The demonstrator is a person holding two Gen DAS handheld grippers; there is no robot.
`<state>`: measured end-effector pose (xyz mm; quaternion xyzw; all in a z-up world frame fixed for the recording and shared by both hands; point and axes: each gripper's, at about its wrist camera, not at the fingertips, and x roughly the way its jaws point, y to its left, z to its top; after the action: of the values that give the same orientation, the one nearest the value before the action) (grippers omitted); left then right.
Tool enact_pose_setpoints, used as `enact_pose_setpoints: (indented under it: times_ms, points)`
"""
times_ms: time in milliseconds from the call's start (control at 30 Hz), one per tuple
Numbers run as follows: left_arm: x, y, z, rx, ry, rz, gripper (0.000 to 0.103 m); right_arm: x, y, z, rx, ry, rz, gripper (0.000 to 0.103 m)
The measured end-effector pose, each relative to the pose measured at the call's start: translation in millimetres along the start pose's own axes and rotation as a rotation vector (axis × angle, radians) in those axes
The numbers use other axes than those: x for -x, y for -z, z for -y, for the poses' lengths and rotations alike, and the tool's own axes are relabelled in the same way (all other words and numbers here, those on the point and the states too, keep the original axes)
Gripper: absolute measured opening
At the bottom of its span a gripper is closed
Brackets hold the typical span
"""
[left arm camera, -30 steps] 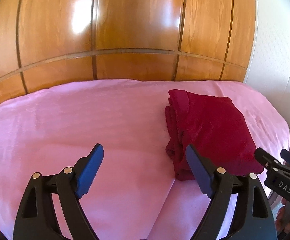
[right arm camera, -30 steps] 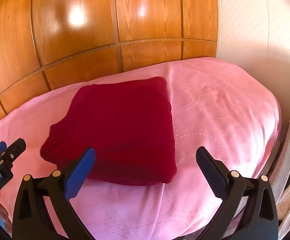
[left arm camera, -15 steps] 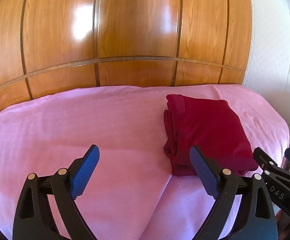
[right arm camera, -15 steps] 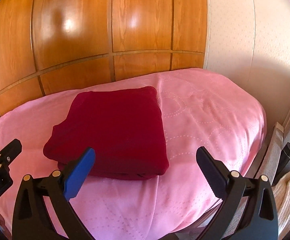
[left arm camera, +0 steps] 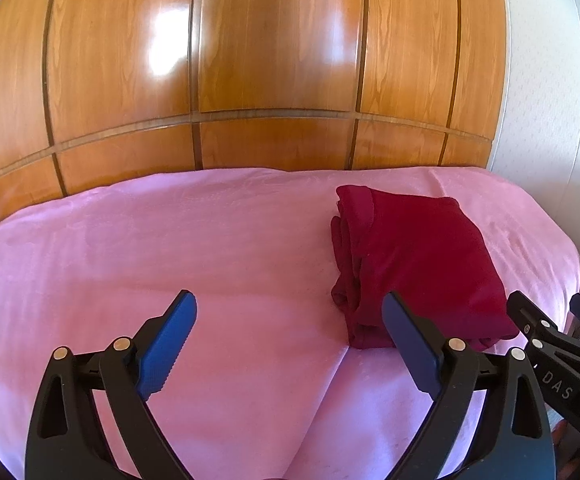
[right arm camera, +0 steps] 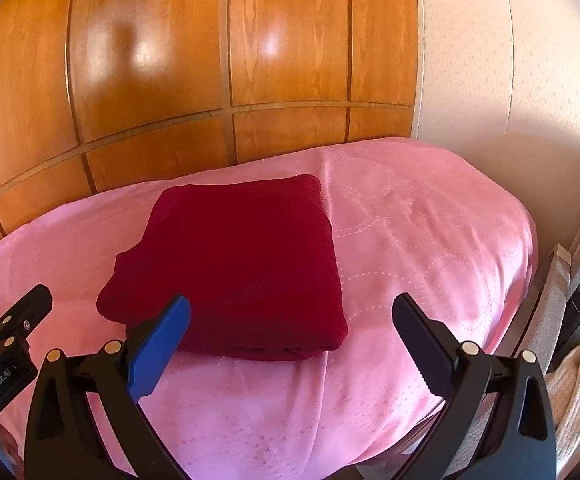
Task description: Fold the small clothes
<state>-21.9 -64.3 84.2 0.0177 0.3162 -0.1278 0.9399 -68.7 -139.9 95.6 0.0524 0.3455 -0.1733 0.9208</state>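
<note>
The dark red garment lies folded into a thick, roughly square packet on the pink bedspread, toward the bed's right side and nearer the wooden panelled wall than the near edge; its top face is smooth and matte, like a soft knit, and the stacked layer edges and a rolled hem show along its left side in the left wrist view. I judge it light, limp and non-slippery, likely to sag and unfold if lifted by one corner; the surest hold would be a pinch through all layers at the near folded edge, one gripper at each near corner, or a slide underneath. The bedspread is slightly glossy, with a stitched dotted ring pattern and a soft crease running toward the near edge; it would give under pressure. The left gripper and right gripper both hang spread wide, holding nothing, short of the packet's near edge; the folding looks finished. A cream knitted cloth sits off the bed's right edge.
</note>
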Motion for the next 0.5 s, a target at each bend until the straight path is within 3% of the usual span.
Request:
enact_pose_setpoints:
  times_ms: [500]
  points:
    - [-1.4, 0.2, -2.6, -0.003, 0.000, -0.002, 0.096, -5.8, 3.8, -4.0, 0.018, -0.009, -0.024, 0.101]
